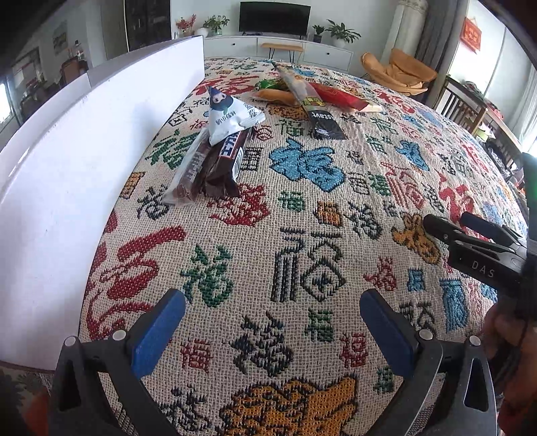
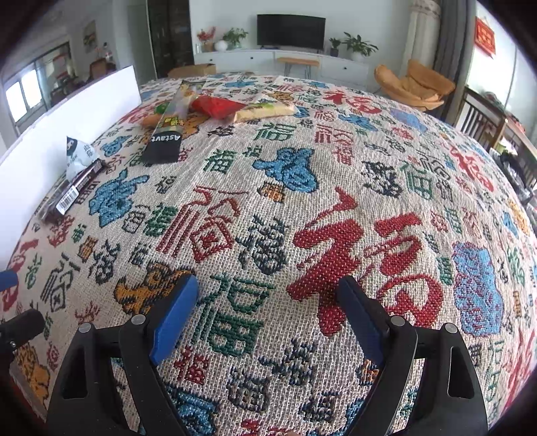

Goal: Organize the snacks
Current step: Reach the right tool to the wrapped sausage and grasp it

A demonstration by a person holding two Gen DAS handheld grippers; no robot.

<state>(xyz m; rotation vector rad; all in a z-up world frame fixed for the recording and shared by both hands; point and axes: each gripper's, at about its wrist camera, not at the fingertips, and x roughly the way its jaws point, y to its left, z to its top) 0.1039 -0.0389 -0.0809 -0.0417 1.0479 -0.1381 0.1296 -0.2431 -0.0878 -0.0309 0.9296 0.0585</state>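
My left gripper (image 1: 272,322) hangs spread wide, holding nothing; my right gripper (image 2: 268,307) likewise; on the woven cloth with coloured characters (image 1: 302,234), beside the white board (image 1: 84,161), a white pyramid-shaped packet (image 1: 231,115) sits atop two brown chocolate bars (image 1: 211,167); farther off, a long black-ended packet (image 2: 166,134) lies across red (image 2: 218,105), green and yellow wrappers.

Woven cloth (image 2: 335,187) with coloured characters covers the table. White board (image 1: 67,174) stands along its left edge. Beyond: television (image 2: 291,31), potted plants (image 2: 359,45), tan chair (image 2: 416,84).
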